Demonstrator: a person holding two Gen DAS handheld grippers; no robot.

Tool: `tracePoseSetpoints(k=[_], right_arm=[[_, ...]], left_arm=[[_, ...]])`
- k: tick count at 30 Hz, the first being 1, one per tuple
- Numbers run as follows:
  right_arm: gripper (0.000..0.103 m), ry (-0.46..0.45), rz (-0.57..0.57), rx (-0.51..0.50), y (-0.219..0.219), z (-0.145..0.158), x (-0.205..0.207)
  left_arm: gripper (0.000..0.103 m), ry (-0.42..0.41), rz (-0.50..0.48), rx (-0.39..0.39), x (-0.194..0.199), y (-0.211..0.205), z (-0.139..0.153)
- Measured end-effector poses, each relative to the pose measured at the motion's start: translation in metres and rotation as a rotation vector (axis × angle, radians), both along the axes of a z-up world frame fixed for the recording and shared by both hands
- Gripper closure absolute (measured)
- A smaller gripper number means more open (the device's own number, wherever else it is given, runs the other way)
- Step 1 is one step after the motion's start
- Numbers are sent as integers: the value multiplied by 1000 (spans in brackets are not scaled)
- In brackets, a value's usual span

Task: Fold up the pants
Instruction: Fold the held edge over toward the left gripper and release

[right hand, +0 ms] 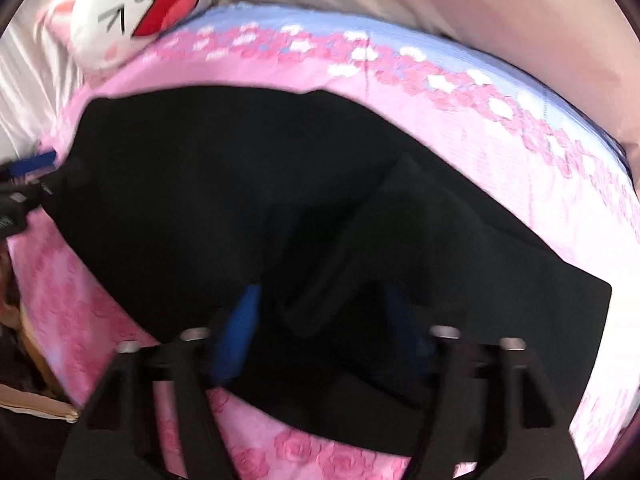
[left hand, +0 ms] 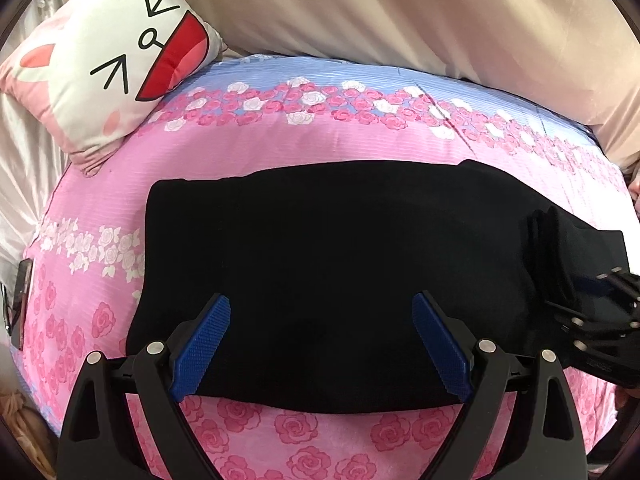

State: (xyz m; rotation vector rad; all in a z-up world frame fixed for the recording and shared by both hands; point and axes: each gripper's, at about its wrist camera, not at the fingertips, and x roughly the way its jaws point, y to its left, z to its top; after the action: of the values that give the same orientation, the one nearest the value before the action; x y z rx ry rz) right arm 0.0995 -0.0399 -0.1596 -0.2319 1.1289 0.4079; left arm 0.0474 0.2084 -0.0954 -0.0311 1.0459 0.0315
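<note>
Open left claw (left hand: 321, 312) over pants (left hand: 340, 248)

1. Bed sheet (left hand: 248, 152): pink with rose bands, a blue strip along the far edge.
2. Lying flat across its middle: black pants (left hand: 340, 248).
3. Resting on the far left corner: cartoon-face cushion (left hand: 112, 60).

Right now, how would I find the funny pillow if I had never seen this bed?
Start at the bed with the pink rose sheet, where the black pants lie. Look past the pants to the far left corner. The pillow there is white and pink with a drawn face and a big red mouth; nothing else on the bed has a face.
</note>
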Motion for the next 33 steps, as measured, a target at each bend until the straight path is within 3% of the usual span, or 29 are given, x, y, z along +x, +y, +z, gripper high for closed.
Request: tracePoseSetpoints(k=[2, 4, 7, 11, 14, 17, 19, 20, 27, 33], right_arm=[[63, 6, -3, 24, -4, 1, 2], [87, 30, -14, 86, -11, 9, 6], [87, 21, 16, 106, -6, 21, 4], [86, 26, 75, 63, 9, 7, -5], [71, 12, 69, 94, 8, 6, -9], [60, -22, 43, 143, 0, 35, -17], [31, -95, 50, 145, 5, 61, -23], [29, -111, 70, 150, 10, 67, -24], [30, -156, 364, 69, 126, 71, -33], [30, -160, 626, -20, 247, 38, -64]], left_arm=[[13, 5, 1, 3, -1, 1, -1], [13, 9, 6, 9, -3, 3, -2], [13, 18, 10, 15, -4, 7, -4], [13, 25, 14, 12, -2, 8, -7], [13, 35, 23, 10, -2, 9, -9], [13, 48, 75, -27, -7, 23, -10], [13, 51, 124, -48, -14, 37, -12], [13, 56, 159, -48, -20, 49, -15], [12, 50, 329, -26, -59, 111, -12], [12, 37, 462, 27, -100, 162, -7]])
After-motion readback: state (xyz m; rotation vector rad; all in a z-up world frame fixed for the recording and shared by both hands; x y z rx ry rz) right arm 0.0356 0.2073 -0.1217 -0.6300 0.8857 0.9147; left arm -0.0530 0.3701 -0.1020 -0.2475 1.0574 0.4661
